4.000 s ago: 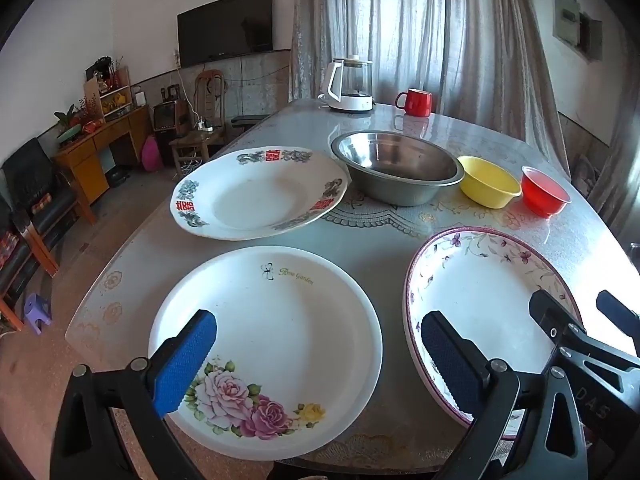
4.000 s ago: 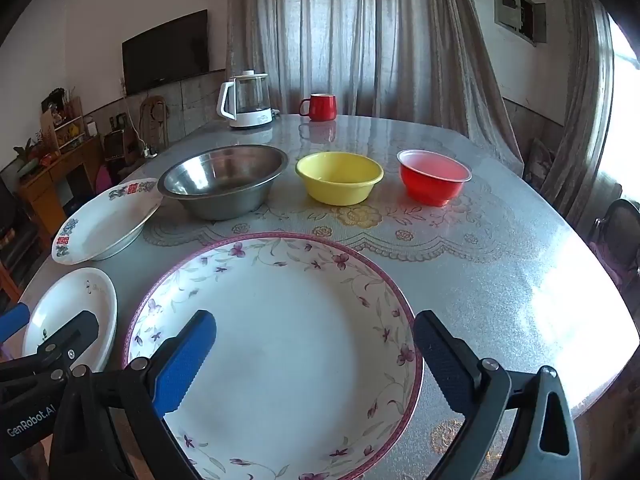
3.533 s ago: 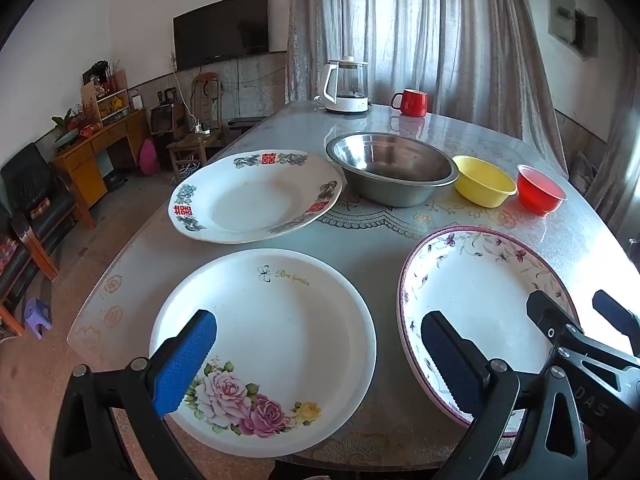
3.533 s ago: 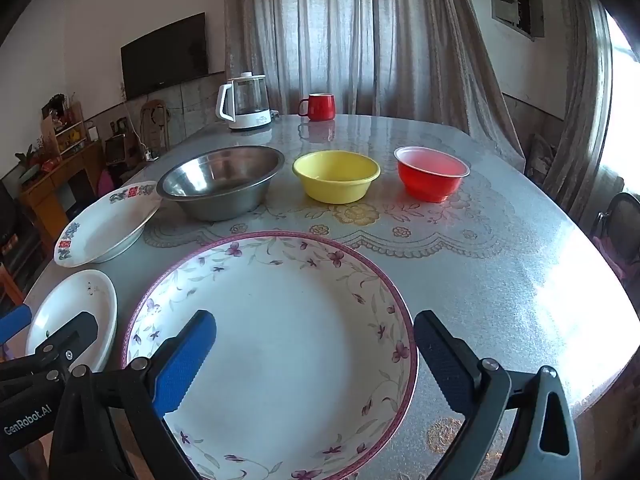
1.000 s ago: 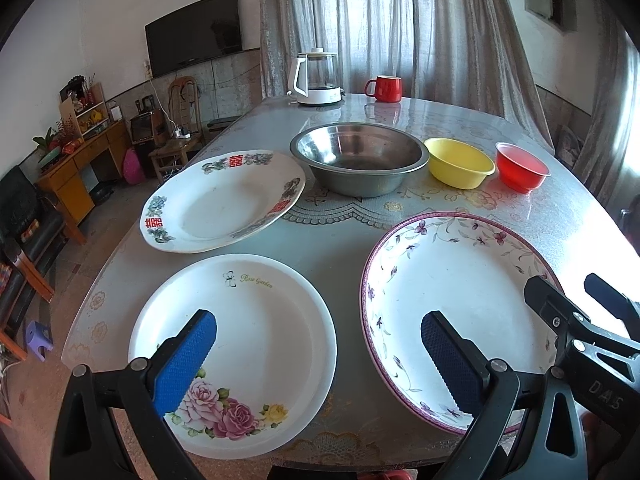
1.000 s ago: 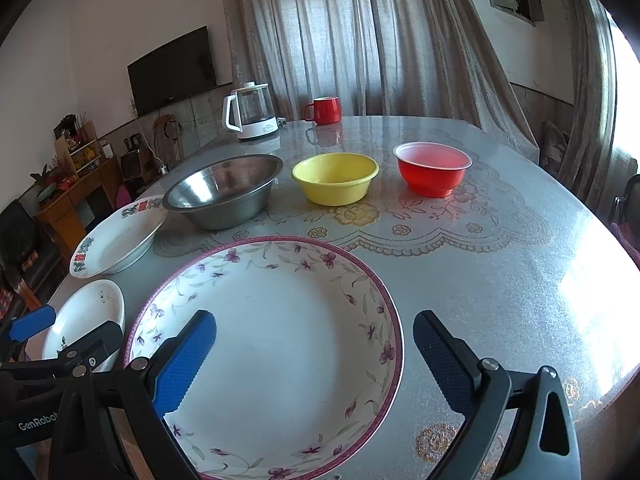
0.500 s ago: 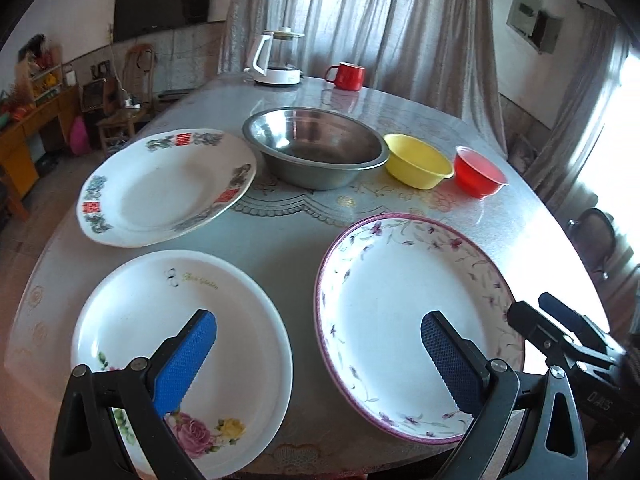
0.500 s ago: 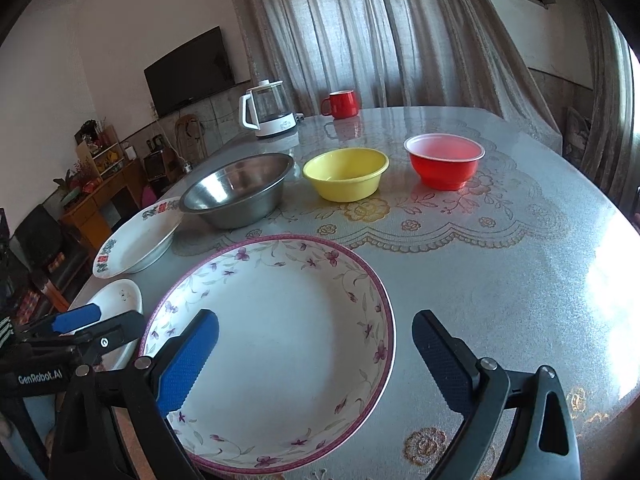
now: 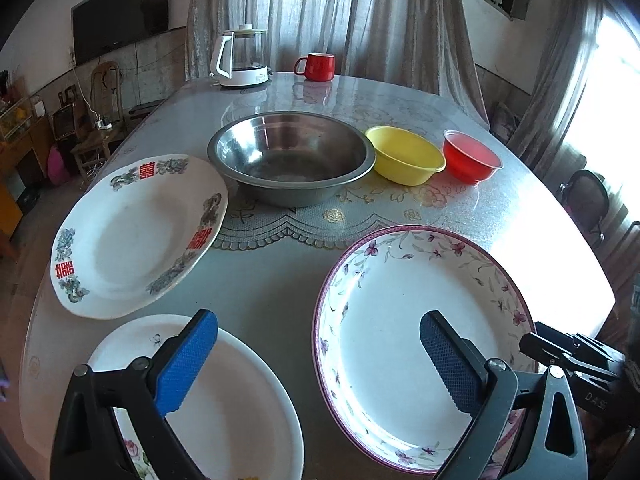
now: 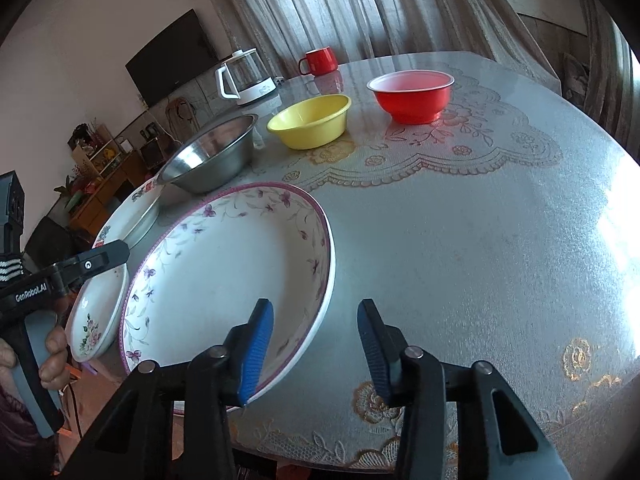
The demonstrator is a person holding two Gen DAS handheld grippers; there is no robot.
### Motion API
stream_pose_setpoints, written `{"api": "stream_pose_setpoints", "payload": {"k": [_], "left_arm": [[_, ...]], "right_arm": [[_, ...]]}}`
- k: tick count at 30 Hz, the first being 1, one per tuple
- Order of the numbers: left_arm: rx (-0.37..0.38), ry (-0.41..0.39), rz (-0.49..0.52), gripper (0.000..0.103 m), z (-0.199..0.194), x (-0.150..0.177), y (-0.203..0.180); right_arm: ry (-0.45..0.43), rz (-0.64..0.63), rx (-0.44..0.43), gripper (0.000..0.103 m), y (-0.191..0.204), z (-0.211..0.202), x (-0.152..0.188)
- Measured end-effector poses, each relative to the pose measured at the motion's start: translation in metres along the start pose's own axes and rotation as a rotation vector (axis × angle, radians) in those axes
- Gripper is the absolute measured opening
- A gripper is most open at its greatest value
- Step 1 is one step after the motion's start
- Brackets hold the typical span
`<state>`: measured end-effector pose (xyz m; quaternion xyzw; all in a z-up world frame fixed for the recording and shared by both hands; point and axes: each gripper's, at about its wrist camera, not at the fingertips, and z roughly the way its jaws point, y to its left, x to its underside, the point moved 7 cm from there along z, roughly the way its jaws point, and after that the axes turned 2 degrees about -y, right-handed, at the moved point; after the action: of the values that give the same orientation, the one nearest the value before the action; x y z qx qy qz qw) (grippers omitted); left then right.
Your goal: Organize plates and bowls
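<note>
Around the near right rim of the large round white plate with a purple floral border (image 10: 224, 272), the right claw (image 10: 314, 346) straddles the edge, its blue pads parted, one inside the rim and one outside, gripping nothing. That plate lies flat on the counter (image 10: 480, 220). Left of the plate, the left claw (image 9: 316, 364) hangs spread wide and empty.

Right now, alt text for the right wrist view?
The open right gripper straddles the near rim of a large white plate with a purple floral border on a glass-topped table; behind stand a steel bowl, yellow bowl and red bowl.
</note>
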<state>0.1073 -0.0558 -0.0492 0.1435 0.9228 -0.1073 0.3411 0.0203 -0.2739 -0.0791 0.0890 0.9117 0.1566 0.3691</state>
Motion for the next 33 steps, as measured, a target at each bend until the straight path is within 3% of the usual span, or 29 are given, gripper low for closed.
{"api": "stream_pose_setpoints", "payload": {"k": [2,10,14,21,25,28,33], "left_arm": [[-0.005,0.023,0.017,0.087,0.007,-0.002,0.001],[0.017,0.084,0.072,0.084,0.029,-0.001,-0.008],[0.043,0.141,0.067,0.059,0.045,0.002,-0.01],[0.057,0.191,0.097,0.035,0.057,0.007,-0.019],[0.028,0.182,0.096,0.034,0.055,0.006,-0.021],[0.029,0.178,0.081,0.033,0.054,0.005,-0.019],[0.027,0.161,0.057,0.033,0.051,0.001,-0.019]], "right_arm": [[0.014,-0.004,-0.009,0.039,0.001,0.002,0.002],[0.056,0.016,-0.08,0.039,0.005,0.007,0.011],[0.06,-0.011,-0.081,0.039,0.009,0.009,0.012],[0.058,-0.044,-0.083,0.039,0.013,0.009,0.013],[0.056,-0.048,-0.08,0.037,0.016,0.011,0.012],[0.049,-0.064,-0.057,0.028,0.014,0.011,0.012],[0.056,-0.063,-0.049,0.027,0.013,0.012,0.01]]}}
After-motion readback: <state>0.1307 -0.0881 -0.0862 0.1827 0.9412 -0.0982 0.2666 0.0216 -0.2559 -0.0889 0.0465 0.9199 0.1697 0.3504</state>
